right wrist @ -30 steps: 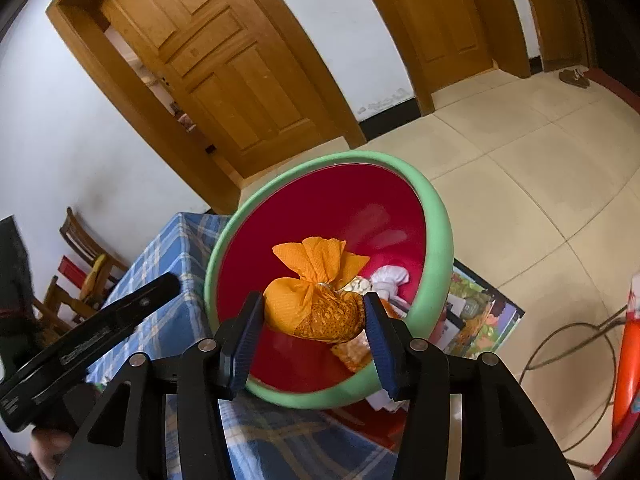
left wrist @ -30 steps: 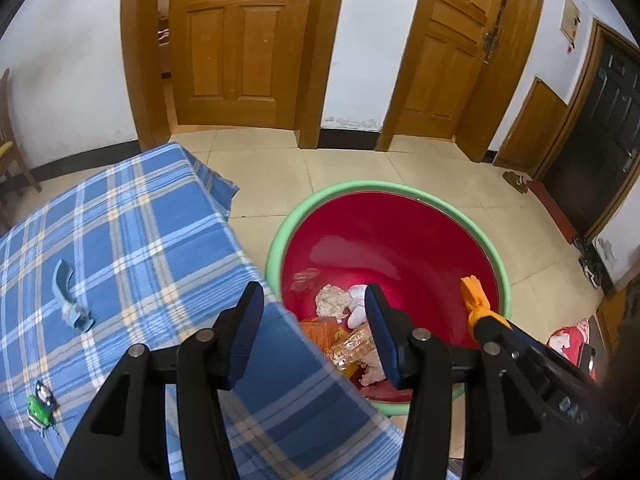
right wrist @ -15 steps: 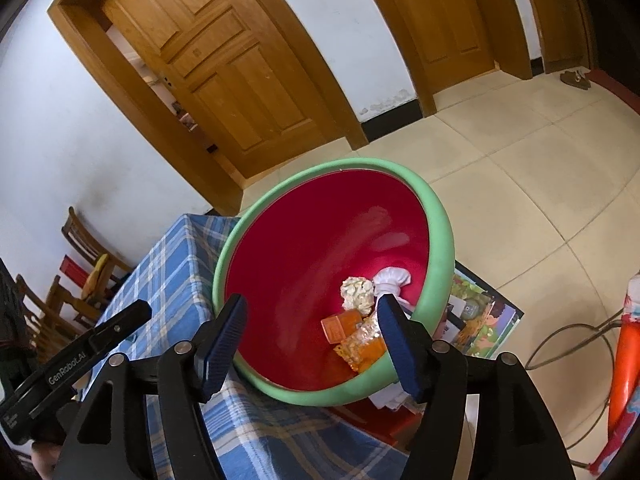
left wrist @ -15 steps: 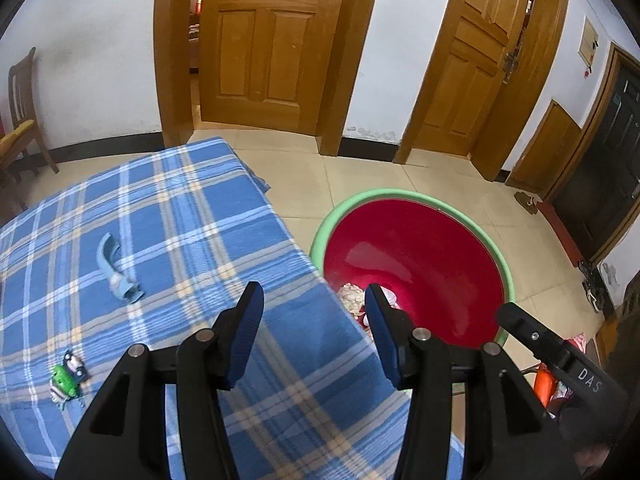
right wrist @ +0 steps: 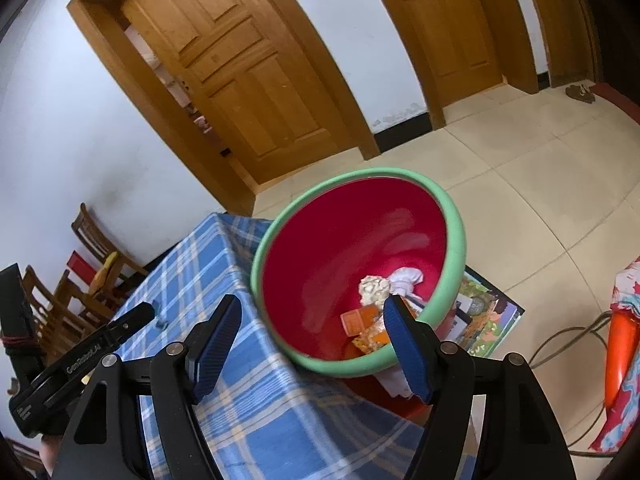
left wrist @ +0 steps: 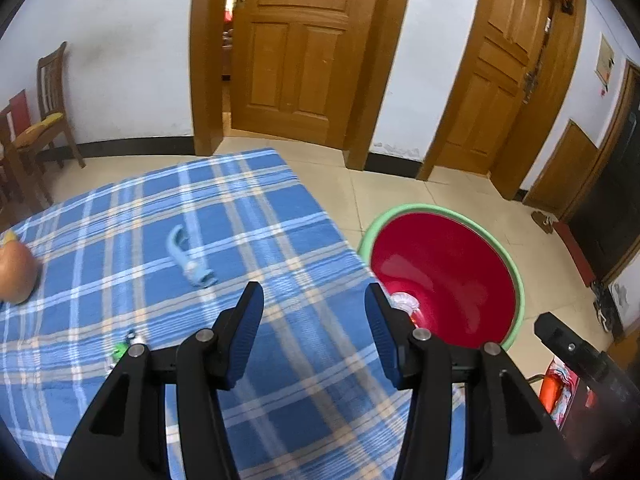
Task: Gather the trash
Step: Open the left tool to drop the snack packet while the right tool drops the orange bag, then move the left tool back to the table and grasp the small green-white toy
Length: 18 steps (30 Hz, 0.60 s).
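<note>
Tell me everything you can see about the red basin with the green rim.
The basin is a wide round bowl that looks like plastic, glossy red inside with a pale green rim. It stands beside the table's edge, lower than the tabletop. On its bottom lies trash: crumpled white paper and orange wrappers. Neither gripper touches it.

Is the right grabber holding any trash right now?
No, the right gripper is open with nothing between its blue pads, and the trash lies below in the red basin.
</note>
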Tool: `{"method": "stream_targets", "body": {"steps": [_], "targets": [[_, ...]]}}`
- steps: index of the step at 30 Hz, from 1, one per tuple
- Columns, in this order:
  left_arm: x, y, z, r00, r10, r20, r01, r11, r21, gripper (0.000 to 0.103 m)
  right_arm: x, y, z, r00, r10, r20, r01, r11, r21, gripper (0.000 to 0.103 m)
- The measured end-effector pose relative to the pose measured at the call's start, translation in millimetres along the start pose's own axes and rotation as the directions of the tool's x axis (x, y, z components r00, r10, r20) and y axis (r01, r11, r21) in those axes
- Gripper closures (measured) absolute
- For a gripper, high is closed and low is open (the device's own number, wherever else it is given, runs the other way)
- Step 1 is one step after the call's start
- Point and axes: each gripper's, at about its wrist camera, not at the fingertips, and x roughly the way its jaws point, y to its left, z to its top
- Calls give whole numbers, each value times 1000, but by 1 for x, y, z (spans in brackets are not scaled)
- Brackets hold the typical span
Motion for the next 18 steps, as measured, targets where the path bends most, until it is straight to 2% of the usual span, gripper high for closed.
{"method": "stream_targets", "body": {"steps": [8, 18], "targets": [[-16, 41, -9, 998, 58, 6, -58, 998, -34, 50, -5, 23, -11, 1000, 14, -7, -15, 999, -50, 28], [-21, 91, -23, 989, 141, -35, -143, 987, -68, 50, -8, 49, -22, 999, 25, -22, -27, 994, -106, 28]]}}
